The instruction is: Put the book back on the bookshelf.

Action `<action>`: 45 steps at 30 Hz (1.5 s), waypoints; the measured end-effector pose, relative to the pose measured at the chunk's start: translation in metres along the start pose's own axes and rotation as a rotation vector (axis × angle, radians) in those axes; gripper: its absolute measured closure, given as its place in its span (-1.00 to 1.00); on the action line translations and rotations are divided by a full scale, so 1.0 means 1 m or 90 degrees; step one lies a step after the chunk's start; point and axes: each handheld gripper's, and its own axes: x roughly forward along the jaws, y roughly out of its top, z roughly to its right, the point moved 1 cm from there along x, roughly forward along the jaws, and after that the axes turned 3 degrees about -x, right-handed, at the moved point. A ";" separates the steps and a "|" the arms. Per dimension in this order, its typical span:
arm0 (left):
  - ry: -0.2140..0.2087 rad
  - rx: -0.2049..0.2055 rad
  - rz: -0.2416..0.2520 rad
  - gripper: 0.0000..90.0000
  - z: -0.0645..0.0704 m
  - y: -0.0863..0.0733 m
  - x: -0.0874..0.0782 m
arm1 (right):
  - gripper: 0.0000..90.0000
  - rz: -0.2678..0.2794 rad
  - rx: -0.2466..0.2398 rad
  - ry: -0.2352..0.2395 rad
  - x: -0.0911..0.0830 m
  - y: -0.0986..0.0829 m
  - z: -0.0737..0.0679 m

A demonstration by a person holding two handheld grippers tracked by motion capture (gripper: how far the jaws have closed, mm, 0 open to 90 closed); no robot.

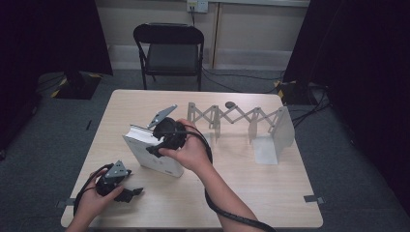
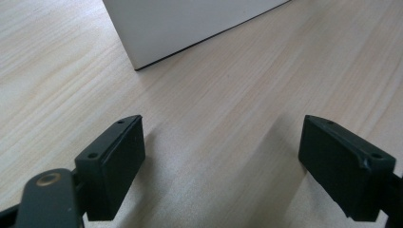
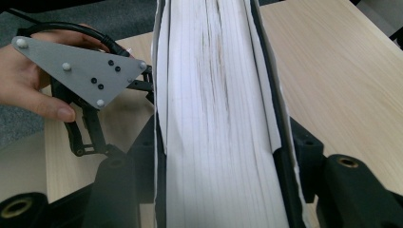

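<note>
While the left gripper (image 1: pixel 131 193) gapes empty, the right gripper (image 1: pixel 153 148) clamps a thick white book (image 1: pixel 145 154).

One book (image 1: pixel 153 155) sits on one table (image 1: pixel 270 188), with one folding rack (image 1: pixel 241 118). Two grippers (image 1: pixel 157 147) are out, and one chair (image 1: pixel 170 48) stands behind.

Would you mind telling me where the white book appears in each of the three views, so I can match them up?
High view: the book stands on edge left of centre on the table, clamped by the right gripper.
Left gripper view: its lower corner sits at top centre.
Right gripper view: its page edges run up the middle.
Shared landmark: the pale wood tabletop.
</note>
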 end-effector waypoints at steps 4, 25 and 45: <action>-0.002 -0.001 0.011 -0.68 0.000 -0.002 0.000 | -0.03 -0.008 -0.008 0.001 0.001 0.001 0.000; -0.005 -0.002 0.036 -0.72 0.000 -0.006 0.001 | 0.05 -0.033 0.008 0.013 0.008 0.004 0.005; -0.005 -0.002 0.035 -0.73 0.000 -0.006 0.002 | 0.08 -0.079 -0.011 0.005 0.013 0.009 0.009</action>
